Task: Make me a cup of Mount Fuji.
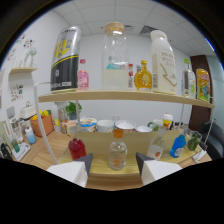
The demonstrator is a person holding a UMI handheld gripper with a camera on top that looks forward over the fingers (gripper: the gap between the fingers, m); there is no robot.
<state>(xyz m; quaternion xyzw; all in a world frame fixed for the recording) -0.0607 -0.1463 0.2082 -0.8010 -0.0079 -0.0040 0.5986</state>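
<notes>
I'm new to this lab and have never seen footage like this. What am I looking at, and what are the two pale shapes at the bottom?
This is one wide-angle picture from a camera riding on a hand-held gripper that a person carries; no robot arm is involved. The two pale shapes are its fingers, standing open and holding nothing. Just ahead, between them, a small clear bottle with an orange cap stands on the lower wooden shelf, with a red bottle and a blue bottle to either side. The upper shelf carries a black and yellow can, a tall glass jar and a white bottle.
</notes>
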